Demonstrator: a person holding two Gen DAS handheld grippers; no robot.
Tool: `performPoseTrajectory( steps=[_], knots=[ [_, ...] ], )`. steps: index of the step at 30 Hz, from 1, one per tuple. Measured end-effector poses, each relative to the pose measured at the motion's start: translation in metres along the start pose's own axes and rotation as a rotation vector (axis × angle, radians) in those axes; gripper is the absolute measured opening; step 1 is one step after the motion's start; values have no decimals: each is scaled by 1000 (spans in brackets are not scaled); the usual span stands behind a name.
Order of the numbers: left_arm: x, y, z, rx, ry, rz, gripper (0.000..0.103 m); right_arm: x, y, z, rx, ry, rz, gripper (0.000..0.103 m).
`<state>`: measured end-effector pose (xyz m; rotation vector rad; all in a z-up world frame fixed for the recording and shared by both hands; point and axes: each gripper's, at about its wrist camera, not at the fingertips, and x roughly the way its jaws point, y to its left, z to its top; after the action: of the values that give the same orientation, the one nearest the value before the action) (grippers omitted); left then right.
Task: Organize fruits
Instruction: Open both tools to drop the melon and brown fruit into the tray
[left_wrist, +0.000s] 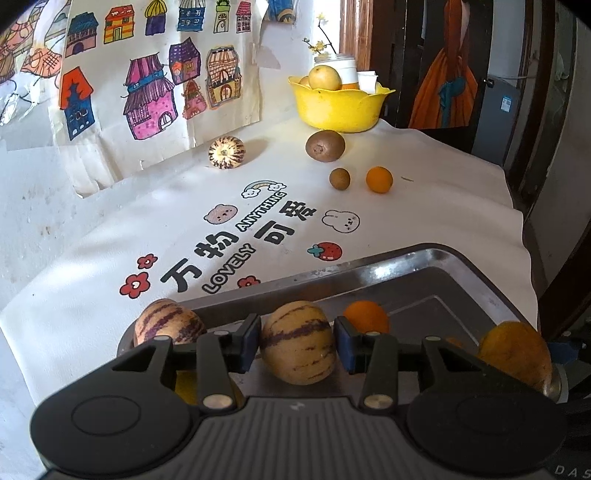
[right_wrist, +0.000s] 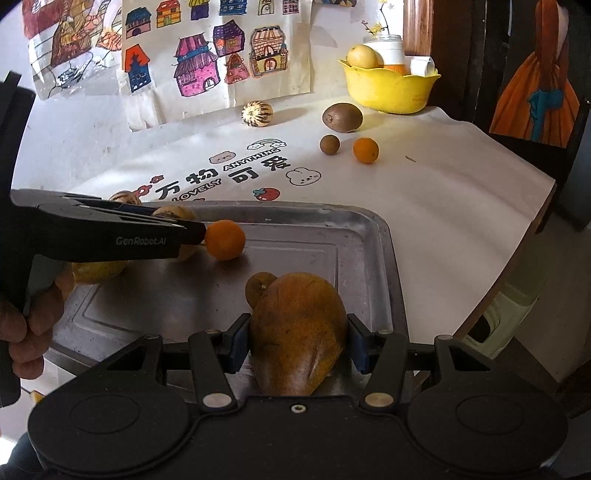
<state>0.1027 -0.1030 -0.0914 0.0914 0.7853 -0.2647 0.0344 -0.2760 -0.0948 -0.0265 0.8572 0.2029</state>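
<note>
1. Over the metal tray (right_wrist: 373, 236), near its left end, a striped pepino melon (left_wrist: 298, 341) is clamped between the blue pads of the left gripper (left_wrist: 297, 343); the jaws are seen pressed against both of its flanks; whether the fruit rests on the tray floor or hangs just above it cannot be told.
2. At the tray's near right side, a mango (right_wrist: 299, 332) is held lengthwise in the right gripper (right_wrist: 298, 341), its jaws closed against its sides; a small brown fruit (right_wrist: 258, 288) lies touching its far end.
3. The step in hand is judged to be the setting down of both fruits in the tray; each should be lowered until the floor bears it before the jaws are parted, since round fruit rolls; the melon is best placed beside the second pepino melon (left_wrist: 168, 325), clear of the small orange (right_wrist: 224, 239) just beyond the left fingers.
4. Still to be gathered, by this judgement: a pepino melon (left_wrist: 226, 152), a large kiwi (left_wrist: 325, 145), a small kiwi (left_wrist: 339, 178) and an orange (left_wrist: 379, 179), all well apart from both grippers, near the yellow bowl (left_wrist: 338, 109).
</note>
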Motion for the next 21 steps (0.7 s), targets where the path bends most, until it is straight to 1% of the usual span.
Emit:
performPoseTrajectory(
  steps=[1,4,6,8,11,13,14,15,19,21],
  knots=[
    [0,1,0,-2,-1,-1,48,0,-1,1,7,1,3,55],
    [0,2,1,-7,-1,-12,56,0,-1,1,5,4,3,56],
    [-1,2,1,-11,-5,-15,65,0,0,1,7,4,3,56],
    [-3,2,1,-14,-8,-15,68,-1,0,0,10,1,5,57],
    [-4,2,1,-16,-9,-19,69,-5,-1,1,11,-13,4,64],
    [-6,3,1,-22,-13,-24,74,-7,-3,3,16,-21,4,67],
    [-7,4,2,-27,-17,-29,79,-8,-4,3,19,-22,5,69],
    [-8,5,2,-35,-21,-35,82,-9,-4,4,22,-24,6,70],
    [-12,8,5,-56,-30,-45,84,-13,-4,5,22,-37,6,76],
    [-14,10,7,-63,-37,-50,87,-16,-3,6,19,-45,7,80]
  ],
)
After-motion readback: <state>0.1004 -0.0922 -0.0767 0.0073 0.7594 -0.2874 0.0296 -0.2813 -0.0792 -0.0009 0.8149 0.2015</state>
